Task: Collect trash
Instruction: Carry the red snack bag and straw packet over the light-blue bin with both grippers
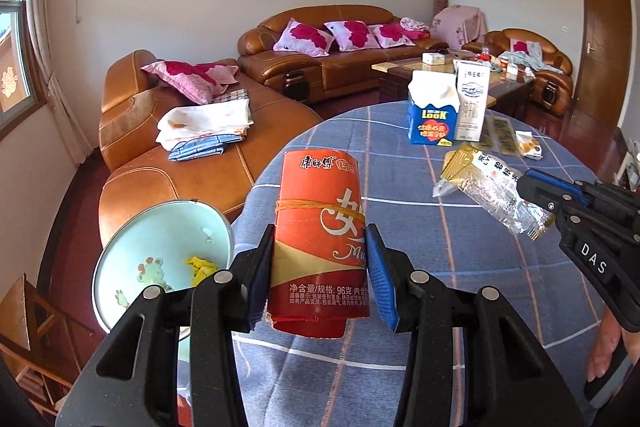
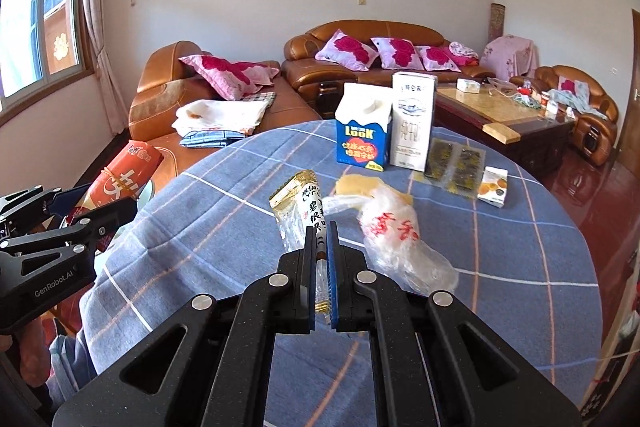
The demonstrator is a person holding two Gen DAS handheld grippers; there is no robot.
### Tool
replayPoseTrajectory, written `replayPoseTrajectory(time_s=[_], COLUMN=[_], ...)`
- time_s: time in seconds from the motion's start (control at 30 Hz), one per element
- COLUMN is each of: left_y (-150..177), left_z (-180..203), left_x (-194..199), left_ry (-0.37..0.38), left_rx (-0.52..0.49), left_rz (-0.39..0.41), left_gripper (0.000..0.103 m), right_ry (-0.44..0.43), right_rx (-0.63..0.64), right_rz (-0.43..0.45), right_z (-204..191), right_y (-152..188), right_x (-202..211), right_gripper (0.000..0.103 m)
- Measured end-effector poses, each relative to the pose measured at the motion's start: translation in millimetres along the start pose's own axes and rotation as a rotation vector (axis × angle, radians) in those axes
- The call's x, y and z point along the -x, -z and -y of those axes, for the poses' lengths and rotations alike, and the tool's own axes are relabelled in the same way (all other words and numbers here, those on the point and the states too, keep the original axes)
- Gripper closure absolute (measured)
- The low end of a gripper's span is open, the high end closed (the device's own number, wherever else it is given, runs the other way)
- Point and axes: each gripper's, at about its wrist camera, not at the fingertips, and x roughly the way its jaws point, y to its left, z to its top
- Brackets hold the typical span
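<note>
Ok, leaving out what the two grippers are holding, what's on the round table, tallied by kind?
Cartons: 2 (blue carton, white carton)
Dark flat packets: 2
Small biscuit packet: 1
Clear plastic bag: 1
Beige piece beside the bag: 1
Total: 7

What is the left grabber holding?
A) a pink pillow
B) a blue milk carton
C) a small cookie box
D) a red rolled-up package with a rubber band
D: the left gripper is shut on the red rolled package, its pads pressing both sides, while the blue carton stands on the table.
</note>
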Motion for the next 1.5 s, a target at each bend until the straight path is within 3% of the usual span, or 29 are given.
replayPoseTrajectory(time_s=[0.63, 1.5], left_y=[7, 12], left_z=[-86, -168], left_x=[-9, -17], left_ry=[-0.168, -0.367], left_rx=[0.127, 0.211], left_rz=[-0.037, -0.076], left_gripper=[0.06, 0.059], right_ry=[-0.142, -0.288], right_rx=[0.142, 0.261], right_rz=[0.005, -0.004], right_z=[-82, -164], right_y=[-38, -51], right_x=[-56, -104], right_gripper=[0.097, 0.097])
